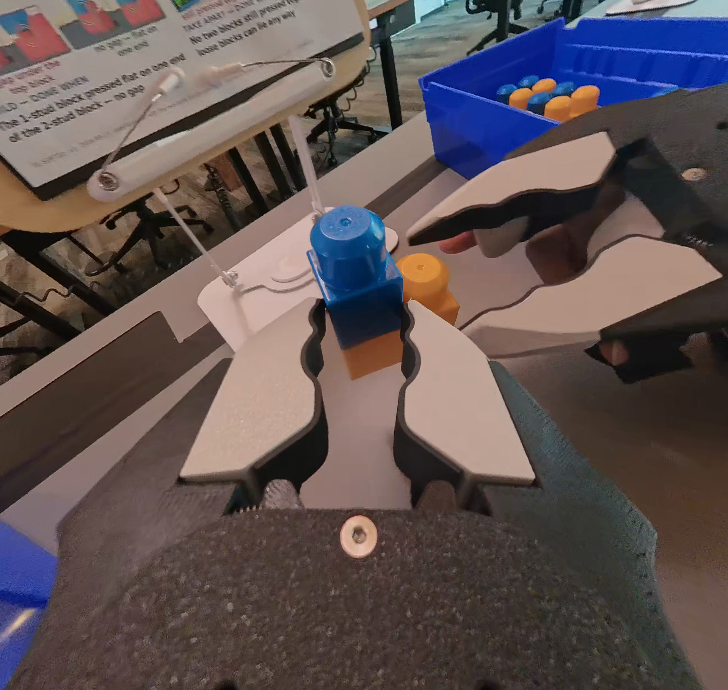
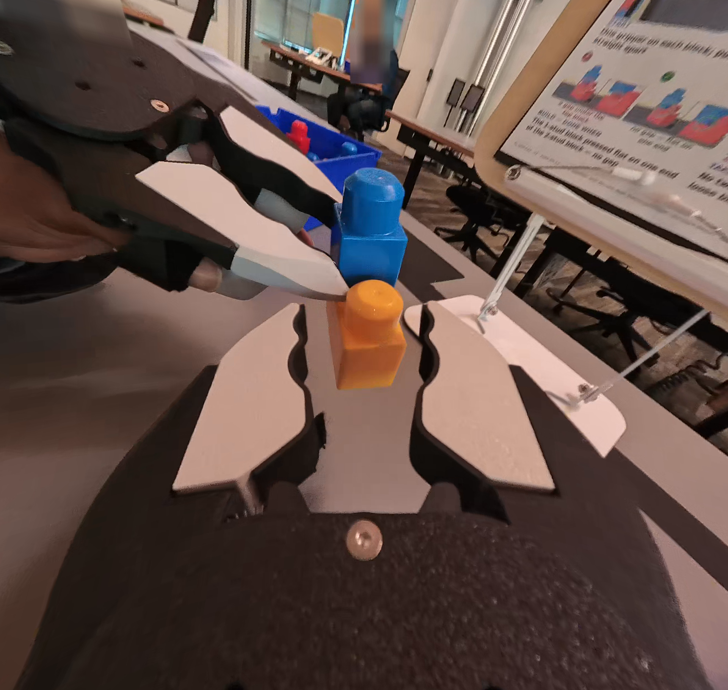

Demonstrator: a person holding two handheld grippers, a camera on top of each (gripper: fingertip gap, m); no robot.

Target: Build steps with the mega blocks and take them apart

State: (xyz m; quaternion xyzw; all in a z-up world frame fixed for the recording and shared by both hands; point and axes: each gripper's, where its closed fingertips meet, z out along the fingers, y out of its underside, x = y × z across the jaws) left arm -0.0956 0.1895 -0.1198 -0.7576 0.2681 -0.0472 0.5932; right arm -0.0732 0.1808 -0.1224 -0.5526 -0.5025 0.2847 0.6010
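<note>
Blue one-stud block (image 1: 356,277) — seated on one end of the orange two-stud block (image 1: 427,289), which stands on the grey table (image 1: 591,454).

Your left gripper (image 1: 364,310) — jaws around the blue block's body, fingertips at its two sides; whether they actually clamp it, you cannot tell from either view.

Your right gripper (image 2: 362,316) — jaws spread, the orange block's free stud between the fingertips with a gap on each side.

Blue bin (image 1: 492,135) — far right on the table, holding more blue and orange blocks.

Instruction board (image 1: 157,60) — on a white wire stand (image 1: 244,297), just behind the blocks.
</note>
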